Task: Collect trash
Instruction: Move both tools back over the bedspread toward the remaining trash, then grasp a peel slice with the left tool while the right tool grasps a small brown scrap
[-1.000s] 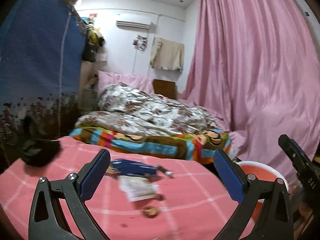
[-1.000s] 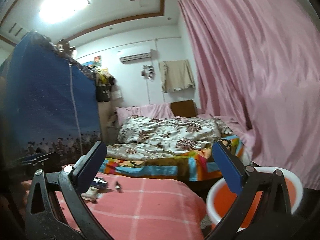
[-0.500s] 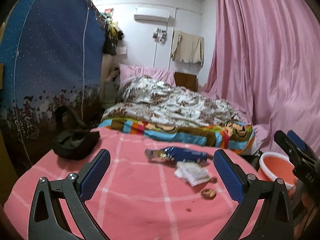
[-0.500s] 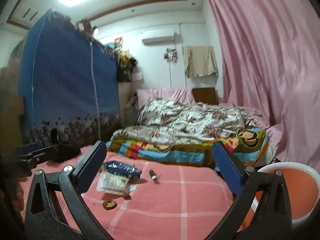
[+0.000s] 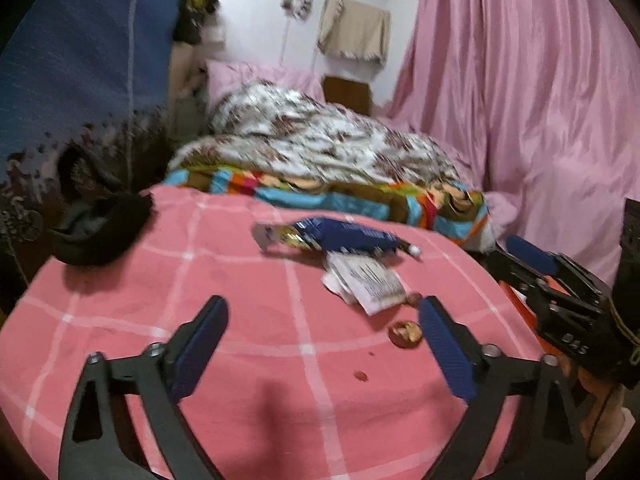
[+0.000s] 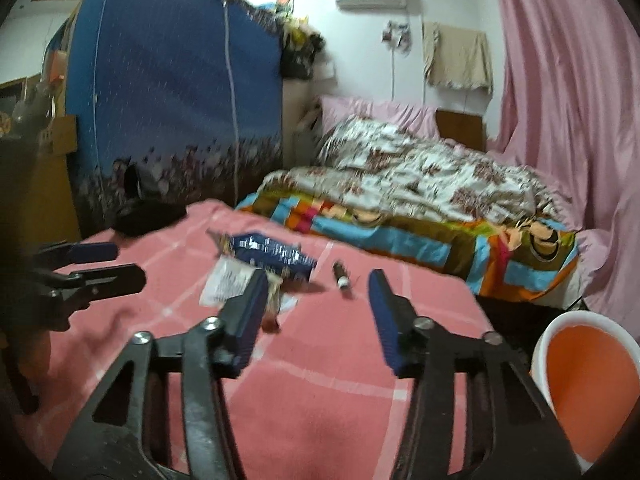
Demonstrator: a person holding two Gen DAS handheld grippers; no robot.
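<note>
A blue snack wrapper point(image 5: 344, 236) point(image 6: 272, 256) lies on the pink checked table cloth point(image 5: 240, 320). A white printed wrapper point(image 5: 368, 280) point(image 6: 226, 284) sits just in front of it. A small dark tube point(image 6: 341, 276) point(image 5: 412, 249) lies to the wrapper's right. A round brown scrap point(image 5: 406, 334) rests beside the left gripper's right finger. My left gripper point(image 5: 320, 340) hovers open over bare cloth, short of the trash. My right gripper point(image 6: 316, 312) is open, its jaws narrower, nothing between them, with the tube just beyond.
An orange bin with a white rim point(image 6: 588, 392) stands off the table's right edge. A black cloth bundle point(image 5: 100, 228) lies at the table's far left. Behind are a bed with a floral quilt point(image 6: 420, 172), a blue wardrobe point(image 6: 168, 100) and pink curtains point(image 5: 540, 100).
Both grippers have tilted down and moved in toward the trash on the table. The right gripper's jaws have narrowed; the left's stay wide.
</note>
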